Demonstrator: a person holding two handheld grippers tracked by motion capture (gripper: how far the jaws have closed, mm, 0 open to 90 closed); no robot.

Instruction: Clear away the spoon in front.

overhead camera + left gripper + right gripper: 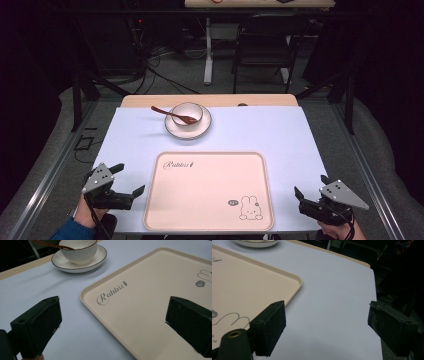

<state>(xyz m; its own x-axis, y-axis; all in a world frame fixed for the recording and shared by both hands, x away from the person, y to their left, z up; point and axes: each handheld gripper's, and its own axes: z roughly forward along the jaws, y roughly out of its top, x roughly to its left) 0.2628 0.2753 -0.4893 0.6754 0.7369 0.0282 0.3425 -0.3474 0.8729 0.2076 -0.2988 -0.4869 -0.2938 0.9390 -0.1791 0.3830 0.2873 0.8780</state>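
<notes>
Here, left gripper [131, 179] jaws wide, empty, right gripper [311, 186] likewise, flanking tray [210, 220].

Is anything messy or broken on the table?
Nothing stands out. The bowl sits upright on its saucer, the spoon rests in the bowl with its handle sticking out over the rim, and the rabbit tray lies flat and empty. No spills or cracks show.

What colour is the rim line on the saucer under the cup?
Dark brown, on a white saucer; clearest in the left gripper view.
</notes>
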